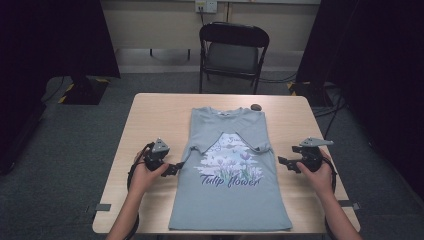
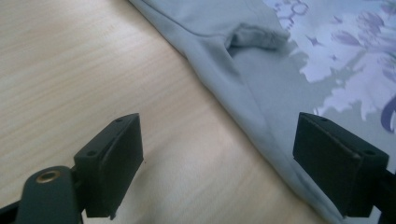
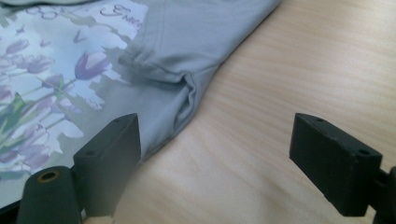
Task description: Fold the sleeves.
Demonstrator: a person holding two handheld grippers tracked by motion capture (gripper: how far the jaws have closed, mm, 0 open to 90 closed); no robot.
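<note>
A pale wooden counter (image 1: 150, 120) carries a grey T-shirt (image 1: 230, 200) flat at frame centre, sleeves tucked inward for folding, while the left hand-held gripper (image 1: 176, 168) and right hand-held gripper (image 1: 283, 163) flank it, jaws spread, ready to grasp its edges.

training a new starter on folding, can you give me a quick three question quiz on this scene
1. True or false: both sleeves of the t-shirt are already folded in over its front.
2. Which tool is closer to the t-shirt's edge? A) left tool B) right tool
3. Fill in: the jaws of both tools stand ____, gripping nothing.

Key
1. True: each sleeve lies over the body, beside the flower print.
2. A: its jaws sit right at the t-shirt's side edge, one over the fabric, while the right tool has bare table between it and the cloth.
3. open
</note>
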